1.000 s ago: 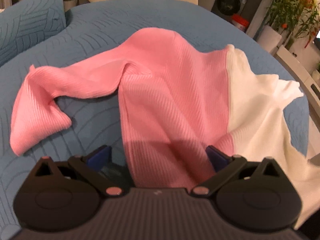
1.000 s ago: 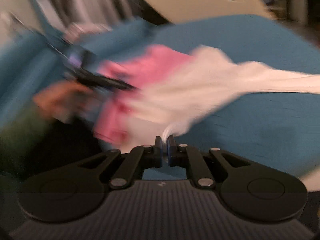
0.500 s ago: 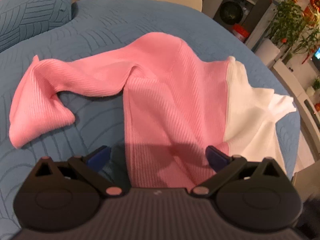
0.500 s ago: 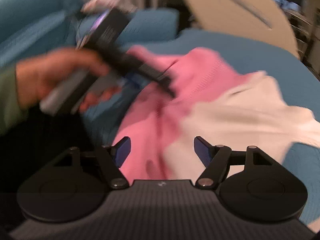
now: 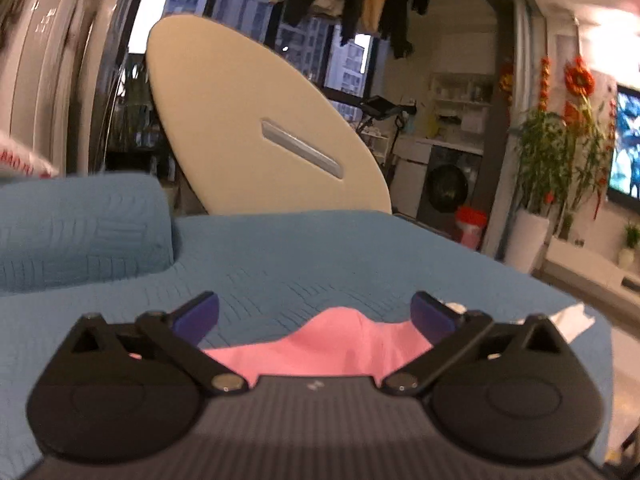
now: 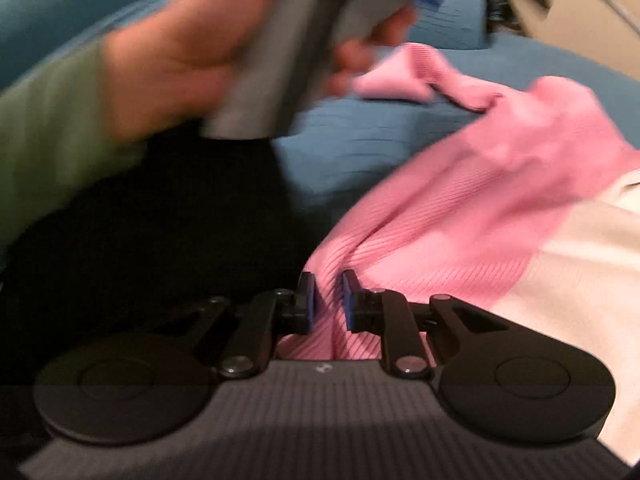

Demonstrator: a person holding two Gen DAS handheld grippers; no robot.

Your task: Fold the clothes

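A ribbed pink and white sweater (image 6: 500,184) lies spread on the blue cover; its white part (image 6: 580,280) is at the right. My right gripper (image 6: 328,296) is at the sweater's near pink edge. Its jaws are closing, with a raised fold of pink knit pinched between the blue pads. My left gripper (image 5: 316,312) is open wide and tipped up toward the room. Only a strip of the sweater (image 5: 340,344) shows low between its fingers, which do not touch it. In the right wrist view a hand (image 6: 180,52) in a green sleeve holds the left gripper's grey handle (image 6: 272,60) above the cover.
The blue quilted cover (image 5: 320,252) carries a matching cushion (image 5: 80,232) at the back left. A beige oval board (image 5: 260,120) leans behind it. A washing machine (image 5: 444,188), potted plants (image 5: 552,152) and a screen stand to the right, past the cover's edge.
My left gripper rose and tipped up, so its view went from the sweater to the room. My right gripper let go of the white cloth, opened, and closed on the pink edge.
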